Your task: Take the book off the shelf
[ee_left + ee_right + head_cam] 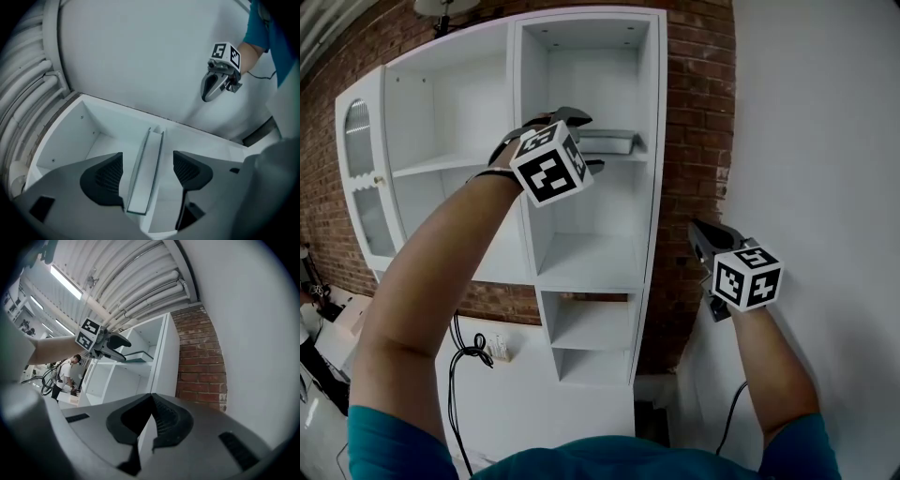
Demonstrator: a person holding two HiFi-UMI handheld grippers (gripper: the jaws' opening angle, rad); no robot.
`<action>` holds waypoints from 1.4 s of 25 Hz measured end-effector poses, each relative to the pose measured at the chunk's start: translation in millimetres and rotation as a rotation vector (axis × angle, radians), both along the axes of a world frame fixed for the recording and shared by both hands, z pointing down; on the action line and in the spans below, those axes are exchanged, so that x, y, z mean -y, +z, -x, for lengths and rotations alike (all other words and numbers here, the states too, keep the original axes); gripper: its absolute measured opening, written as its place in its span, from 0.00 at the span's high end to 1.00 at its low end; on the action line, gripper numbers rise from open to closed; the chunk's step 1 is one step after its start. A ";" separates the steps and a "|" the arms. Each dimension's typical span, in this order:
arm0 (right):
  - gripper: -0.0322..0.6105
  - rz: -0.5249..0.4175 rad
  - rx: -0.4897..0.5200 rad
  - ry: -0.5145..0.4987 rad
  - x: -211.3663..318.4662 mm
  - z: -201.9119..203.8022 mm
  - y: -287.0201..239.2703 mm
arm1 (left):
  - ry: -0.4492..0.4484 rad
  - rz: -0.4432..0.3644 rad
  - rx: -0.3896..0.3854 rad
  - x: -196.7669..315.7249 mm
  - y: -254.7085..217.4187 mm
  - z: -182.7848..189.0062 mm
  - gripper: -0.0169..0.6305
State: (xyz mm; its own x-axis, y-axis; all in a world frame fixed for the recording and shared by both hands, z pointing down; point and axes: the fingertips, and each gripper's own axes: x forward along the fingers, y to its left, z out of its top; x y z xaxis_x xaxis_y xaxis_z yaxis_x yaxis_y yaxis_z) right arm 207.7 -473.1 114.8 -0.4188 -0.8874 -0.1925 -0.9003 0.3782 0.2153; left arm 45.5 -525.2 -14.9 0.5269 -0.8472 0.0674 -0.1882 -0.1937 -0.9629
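A thin pale book (613,142) lies flat on the upper shelf of the white shelf unit (591,267), in its right column. My left gripper (584,141) is raised to that shelf with one jaw above and one below the book's near edge. In the left gripper view the book (150,150) runs between the two dark pads (110,176), with a gap on each side; the left gripper (148,172) is open. My right gripper (701,236) hangs lower right near the white wall, shut and empty (151,416). It also shows in the left gripper view (212,89).
A brick wall (698,112) stands behind the shelf unit and a plain white wall (825,141) is at the right. A glass-fronted cabinet door (361,178) is at the far left. Black cables (469,361) hang below. A person (65,376) stands in the background.
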 end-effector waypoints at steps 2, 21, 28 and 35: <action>0.92 0.002 0.005 0.005 1.6 -4.8 1.1 | -0.014 0.013 0.063 10.1 3.3 -7.2 0.47; 0.92 0.040 0.044 0.036 11.8 -32.9 21.9 | -0.105 0.110 0.185 75.5 7.8 -13.2 0.45; 0.92 0.058 0.058 0.025 16.1 -32.8 31.7 | -0.148 0.129 0.272 85.7 31.3 -9.9 0.45; 0.92 0.068 0.062 0.022 19.0 -32.1 38.1 | -0.101 0.039 0.257 50.6 17.4 0.1 0.62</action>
